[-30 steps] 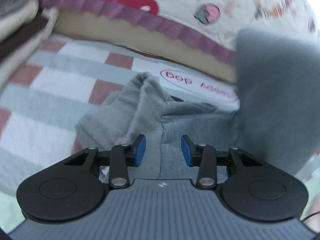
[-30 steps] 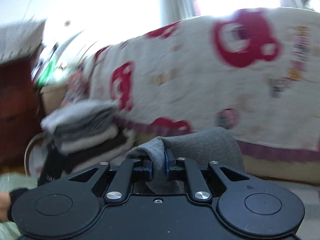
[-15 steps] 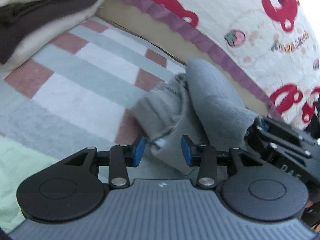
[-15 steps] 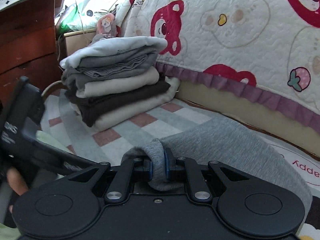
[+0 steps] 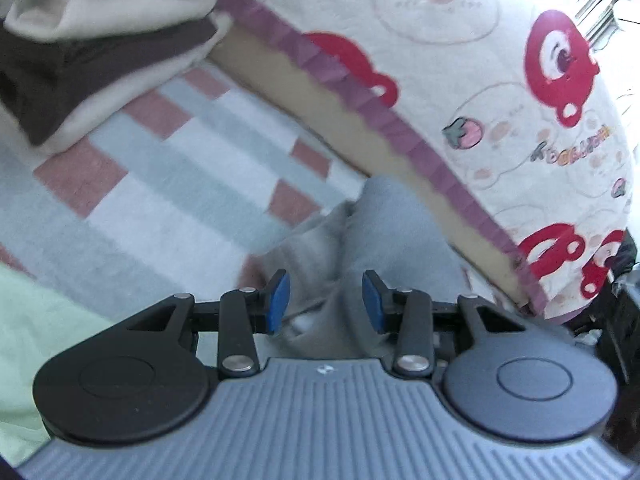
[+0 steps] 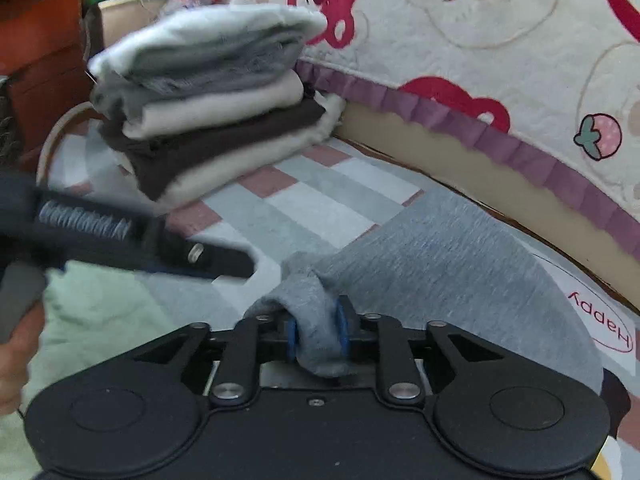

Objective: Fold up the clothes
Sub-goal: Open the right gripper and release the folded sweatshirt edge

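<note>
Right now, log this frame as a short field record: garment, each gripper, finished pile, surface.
garment: grey garment, folded over, lying on the checked mat
right gripper: jaws opening, a bunched edge of the grey garment between the pads
left gripper: jaws apart above the garment, pads not pressing it
finished pile: stack of folded clothes, grey on top, cream and dark brown below, at the mat's far end
backdrop: bear-print quilt hanging behind the mat
</note>
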A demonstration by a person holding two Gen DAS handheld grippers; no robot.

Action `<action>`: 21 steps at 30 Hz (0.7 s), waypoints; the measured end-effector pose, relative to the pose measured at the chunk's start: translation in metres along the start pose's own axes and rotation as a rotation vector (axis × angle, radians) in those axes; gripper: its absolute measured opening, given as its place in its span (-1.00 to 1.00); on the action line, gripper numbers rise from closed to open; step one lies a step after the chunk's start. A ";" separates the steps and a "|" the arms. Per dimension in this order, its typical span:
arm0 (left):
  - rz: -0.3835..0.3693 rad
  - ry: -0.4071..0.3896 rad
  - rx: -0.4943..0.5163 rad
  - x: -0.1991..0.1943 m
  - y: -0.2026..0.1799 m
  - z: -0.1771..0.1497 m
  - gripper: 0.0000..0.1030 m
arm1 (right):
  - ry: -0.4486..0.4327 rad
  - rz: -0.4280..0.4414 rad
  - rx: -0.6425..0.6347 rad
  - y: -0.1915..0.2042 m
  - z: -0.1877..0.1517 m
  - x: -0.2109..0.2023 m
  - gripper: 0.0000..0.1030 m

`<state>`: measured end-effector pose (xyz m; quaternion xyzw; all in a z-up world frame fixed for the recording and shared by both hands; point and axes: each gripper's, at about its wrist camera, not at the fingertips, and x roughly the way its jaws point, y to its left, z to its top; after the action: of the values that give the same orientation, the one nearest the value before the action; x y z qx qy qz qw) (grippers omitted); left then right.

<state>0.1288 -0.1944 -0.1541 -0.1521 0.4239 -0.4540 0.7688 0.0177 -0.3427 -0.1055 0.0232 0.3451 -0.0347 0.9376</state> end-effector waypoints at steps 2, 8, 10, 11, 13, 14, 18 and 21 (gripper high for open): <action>-0.013 0.008 0.010 0.003 -0.005 0.001 -0.24 | -0.024 0.115 0.011 0.001 -0.004 -0.018 0.17; -0.057 0.008 -0.037 -0.001 -0.006 -0.001 -0.19 | -0.089 0.194 -0.036 0.002 -0.022 -0.065 0.27; -0.092 0.016 -0.064 -0.003 -0.008 -0.003 -0.18 | -0.099 0.116 0.054 -0.025 -0.037 -0.076 0.27; -0.102 0.025 -0.067 -0.002 -0.010 -0.005 -0.15 | -0.101 0.075 0.107 -0.041 -0.046 -0.081 0.27; -0.112 0.045 -0.072 0.003 -0.015 -0.009 -0.05 | -0.084 0.042 0.204 -0.070 -0.063 -0.090 0.28; -0.112 0.054 -0.076 0.007 -0.018 -0.010 0.01 | -0.074 0.030 0.231 -0.080 -0.071 -0.095 0.28; -0.036 0.044 0.006 0.020 -0.039 -0.014 -0.81 | -0.057 0.008 0.259 -0.096 -0.096 -0.107 0.28; 0.126 -0.001 0.197 0.017 -0.072 -0.014 -0.82 | -0.067 0.025 0.219 -0.084 -0.095 -0.106 0.26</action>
<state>0.0804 -0.2452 -0.1264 -0.0492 0.3858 -0.4442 0.8071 -0.1310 -0.4150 -0.1112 0.1286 0.3076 -0.0610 0.9408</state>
